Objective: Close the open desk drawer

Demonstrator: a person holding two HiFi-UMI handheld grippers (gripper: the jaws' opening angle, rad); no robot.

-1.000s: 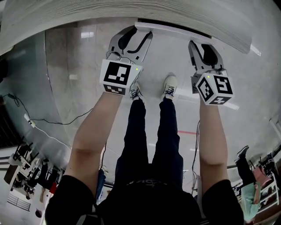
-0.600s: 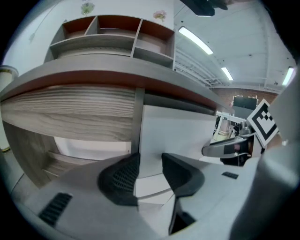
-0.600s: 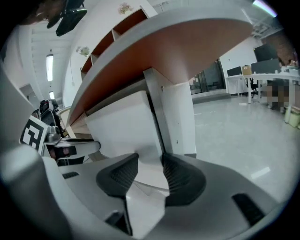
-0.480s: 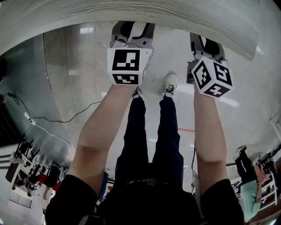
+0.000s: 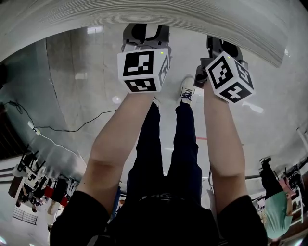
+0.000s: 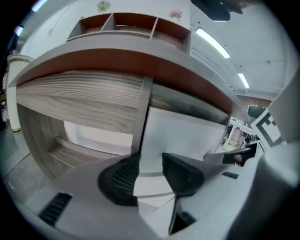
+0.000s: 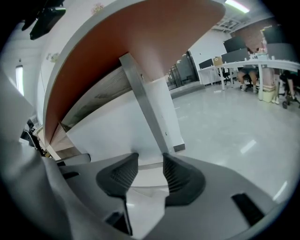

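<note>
Reaching straight out from the body, both forearms [image 5: 120, 139] are held level and parallel above the shoes [image 5: 186, 90] and the glossy floor [image 5: 72, 72]. That stance reads as a two-handed push, with the load spread so the drawer runs in square rather than skewing.

The left gripper [image 6: 149, 159] has its jaws a small way apart and nothing clamped between them. Only the white front of the drawer [image 6: 183, 136] fills the gap. The right gripper [image 7: 150, 158] is much the same: jaws parted a little, empty, nose-on to the same white panel. A grip would serve no purpose here, so the jaws seem to be used as blunt pushers. Their tips look to be at the panel, though whether they are truly touching it I cannot tell.

The drawer sits tucked beneath the wood-grain top of the desk [image 5: 144, 12], just beside a grey metal strut [image 6: 143, 112] that runs down from the underside. From above, none of its front shows past the desk's edge. I judge it home or very nearly so, but whether it is fully flush is not clear.

Farther off, the right gripper view shows open floor and other office desks [image 7: 262, 61], well apart from the work.
</note>
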